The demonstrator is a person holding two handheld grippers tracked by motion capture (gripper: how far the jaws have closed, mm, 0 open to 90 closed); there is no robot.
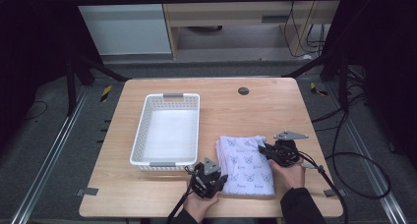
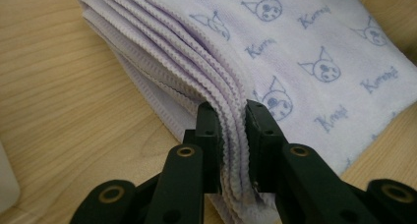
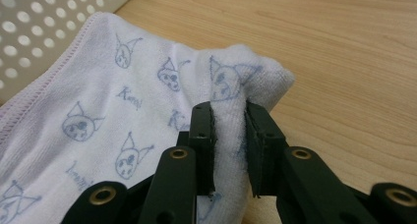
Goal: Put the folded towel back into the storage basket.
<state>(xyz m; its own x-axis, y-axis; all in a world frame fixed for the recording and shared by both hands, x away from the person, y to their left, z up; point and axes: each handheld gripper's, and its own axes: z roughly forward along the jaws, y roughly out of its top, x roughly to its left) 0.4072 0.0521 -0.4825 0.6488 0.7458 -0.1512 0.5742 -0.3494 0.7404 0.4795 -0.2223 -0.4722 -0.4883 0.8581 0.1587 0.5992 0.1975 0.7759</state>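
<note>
While grippers pinch the towel [image 1: 246, 166], a basket [image 1: 140, 130] sits beside it.

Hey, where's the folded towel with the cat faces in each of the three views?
High view: folded towel lower centre, right of the white basket.
Left gripper view: towel's stacked edges pinched between the jaws.
Right gripper view: towel's corner pinched, basket upper left.
Shared landmark: wooden table.

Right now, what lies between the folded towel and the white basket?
Bare wooden tabletop: in the high view a narrow strip separates the folded towel from the white basket, with nothing on it.
</note>
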